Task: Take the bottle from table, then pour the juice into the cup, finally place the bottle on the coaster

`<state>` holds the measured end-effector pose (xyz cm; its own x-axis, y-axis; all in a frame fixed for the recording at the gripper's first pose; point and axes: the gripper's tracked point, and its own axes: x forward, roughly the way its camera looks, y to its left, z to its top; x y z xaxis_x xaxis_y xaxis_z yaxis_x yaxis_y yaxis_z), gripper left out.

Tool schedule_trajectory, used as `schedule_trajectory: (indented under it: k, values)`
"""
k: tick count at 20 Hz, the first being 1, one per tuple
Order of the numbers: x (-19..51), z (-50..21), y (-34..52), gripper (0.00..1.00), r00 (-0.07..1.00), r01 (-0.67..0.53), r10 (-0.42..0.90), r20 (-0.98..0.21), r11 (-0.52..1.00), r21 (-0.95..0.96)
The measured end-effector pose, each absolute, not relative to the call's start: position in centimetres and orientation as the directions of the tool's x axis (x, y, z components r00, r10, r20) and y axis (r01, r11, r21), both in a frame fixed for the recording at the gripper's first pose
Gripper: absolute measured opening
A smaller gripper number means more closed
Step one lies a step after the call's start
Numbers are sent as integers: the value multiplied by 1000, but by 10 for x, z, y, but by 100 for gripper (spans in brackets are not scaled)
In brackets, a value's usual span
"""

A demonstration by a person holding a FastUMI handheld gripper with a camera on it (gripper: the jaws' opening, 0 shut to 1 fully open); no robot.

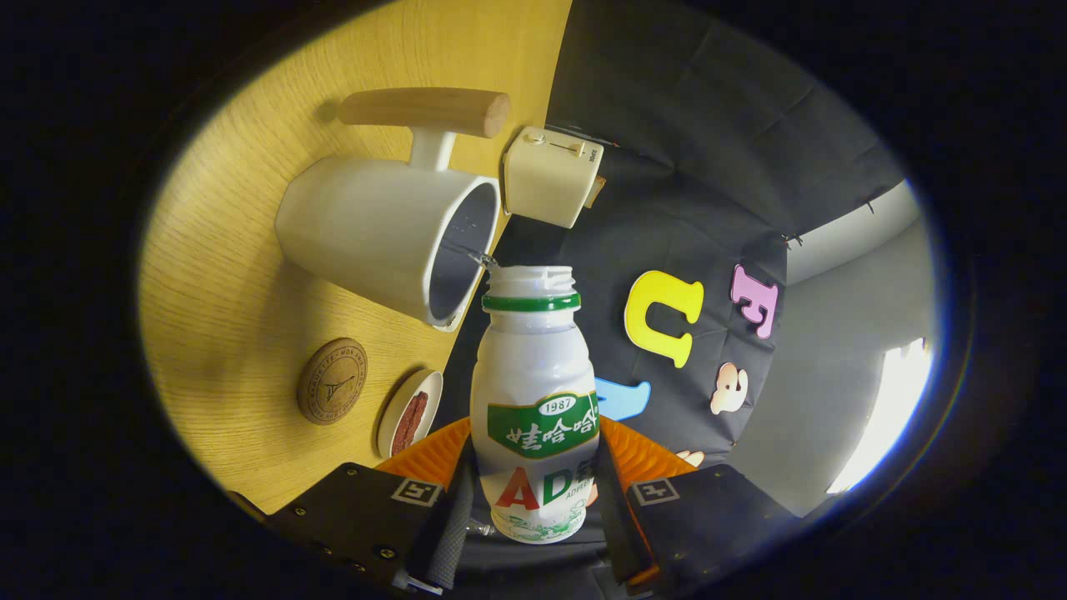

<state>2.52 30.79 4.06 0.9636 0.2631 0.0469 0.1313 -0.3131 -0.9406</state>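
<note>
Thin white plastic, so your bottle [533, 408] is light and will dent: keep the gripper [530, 508] pinching its lower body, both fingers pressed on the label. Its open mouth sits at the cup [383, 233] rim, above the desk [225, 333]. Label reads "1987" and "AD".

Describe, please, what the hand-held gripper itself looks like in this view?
The gripper has two blocky housings of dark matte material, one on each side, each carrying a small square black-and-white marker on top. Small screws dot the nearer housing. The fingers have a finely textured inner face. Behind them sits a ribbed orange part. I can see no cables.
</note>
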Motion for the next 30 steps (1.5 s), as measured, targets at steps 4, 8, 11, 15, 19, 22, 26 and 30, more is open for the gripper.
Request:
schedule_trajectory:
  k: [4, 8, 11, 15, 19, 22, 26, 30]
  values:
    - [25, 41, 308, 67, 962, 138, 267, 51, -316, -939]
    - [24, 43, 309, 67, 960, 142, 274, 53, -316, -938]
    - [26, 44, 309, 68, 960, 142, 274, 51, -322, -936]
    - [30, 44, 315, 68, 960, 142, 275, 48, -331, -933]
    - [30, 41, 314, 68, 963, 134, 267, 40, -340, -931]
    - [29, 38, 313, 68, 963, 135, 265, 40, -349, -927]
    - [31, 38, 313, 67, 965, 130, 259, 37, -351, -927]
    - [31, 37, 312, 68, 966, 129, 256, 36, -353, -927]
